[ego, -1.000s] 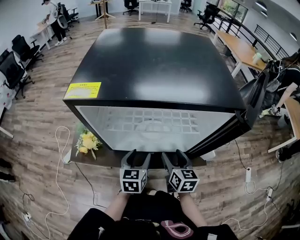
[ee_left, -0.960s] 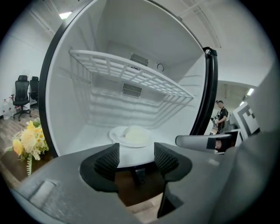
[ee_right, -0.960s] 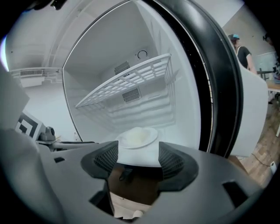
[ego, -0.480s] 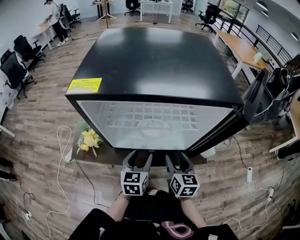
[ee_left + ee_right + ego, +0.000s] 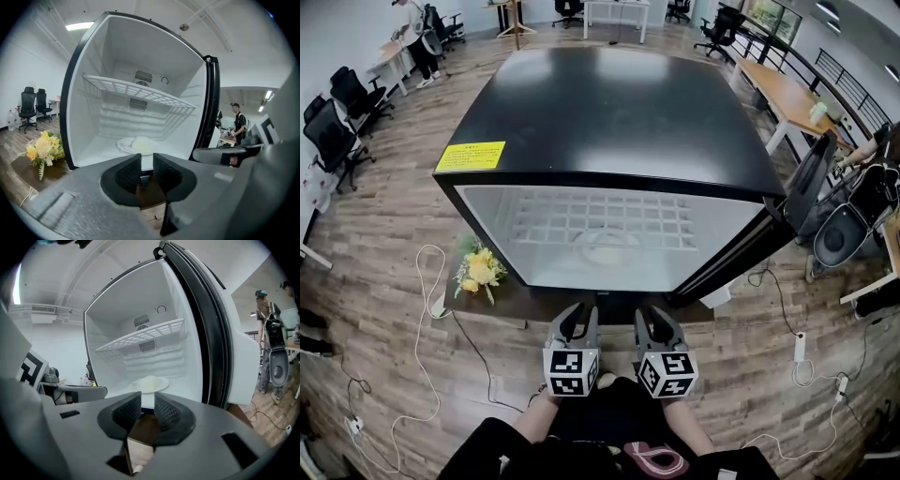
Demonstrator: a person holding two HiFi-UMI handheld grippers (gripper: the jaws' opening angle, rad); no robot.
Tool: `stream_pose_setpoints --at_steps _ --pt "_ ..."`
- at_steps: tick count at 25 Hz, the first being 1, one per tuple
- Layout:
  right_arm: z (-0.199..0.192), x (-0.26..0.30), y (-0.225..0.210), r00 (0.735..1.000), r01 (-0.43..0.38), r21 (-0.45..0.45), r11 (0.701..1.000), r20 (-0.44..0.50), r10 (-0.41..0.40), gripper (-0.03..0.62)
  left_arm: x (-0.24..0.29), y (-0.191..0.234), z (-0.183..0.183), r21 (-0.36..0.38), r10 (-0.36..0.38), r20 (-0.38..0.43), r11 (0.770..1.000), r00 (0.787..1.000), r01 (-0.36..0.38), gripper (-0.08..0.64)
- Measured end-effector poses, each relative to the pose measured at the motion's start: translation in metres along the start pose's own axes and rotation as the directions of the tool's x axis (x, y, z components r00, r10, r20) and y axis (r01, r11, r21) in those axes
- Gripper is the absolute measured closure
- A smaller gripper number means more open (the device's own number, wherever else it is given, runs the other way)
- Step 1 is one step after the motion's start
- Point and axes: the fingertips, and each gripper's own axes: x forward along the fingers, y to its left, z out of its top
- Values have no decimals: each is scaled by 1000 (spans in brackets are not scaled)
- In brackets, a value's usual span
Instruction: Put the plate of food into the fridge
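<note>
Plate of food (image 5: 605, 246) sits on the white floor of the fridge (image 5: 609, 122), under the wire shelf (image 5: 600, 217), roughly centred in the cavity. In both gripper views it lies flat, clear of the side walls. Judgement: the placing step looks done.

Left gripper (image 5: 578, 319) and right gripper (image 5: 654, 321) hang side by side at lower centre of the head view, outside the fridge mouth and well apart from the plate. The jaws of both are closing. Only a narrow slot remains between the pads, and nothing is in it; wood floor shows through the gap. Neither tool carries anything.

Door (image 5: 741, 262) stands swung out at centre right of the head view, so the cavity is fully exposed. Judgement: the low placement suits the plate, since the floor gives flat support and the shelf above leaves headroom for the mound of food. What remains, if anything, is shutting the door.

Yellow flowers (image 5: 478, 272) lie on a low board at left of the fridge, uninvolved.
</note>
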Motion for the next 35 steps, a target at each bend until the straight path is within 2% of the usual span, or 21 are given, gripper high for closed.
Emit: stream_pose_setpoints --at_steps 1,9,12,16,19,24,26,29,32,35 --pt "0 -1 2 1000 -9 1 1000 3 9 509 -3 0 1 -2 8 9 1000 1000 -8 496" --pt "0 -10 4 1000 0 -5 1000 19 0 580 -15 -9 -3 24 -4 19 1000 1000 4 522" --pt "-1 -11 6 1000 -2 -9 1000 15 2 583 -17 -13 -1 22 -21 27 1000 999 21 551" --pt "-4 -10 8 1000 -1 -12 1000 12 1 583 -17 -17 2 14 -51 39 999 998 51 552" --pt "-3 -10 8 1000 3 -13 1000 18 -2 584 -17 -15 4 -7 -45 49 999 998 45 552" --pt "-2 -7 7 1000 13 -25 1000 23 -12 584 -17 -10 3 12 -25 51 1000 998 25 552" --pt "-2 -9 4 1000 16 -26 1000 24 -15 584 -18 -12 5 -1 -23 64 1000 998 23 552" --pt "0 -13 -4 999 20 -1 1000 34 -20 584 -16 -18 9 -25 -29 77 999 997 31 552" --pt "0 -11 0 999 19 33 999 42 -20 584 -18 -12 9 -12 -27 75 1000 997 28 552" --pt "1 -9 3 999 19 25 1000 43 -20 584 -19 -11 8 -4 -29 71 1000 997 29 552"
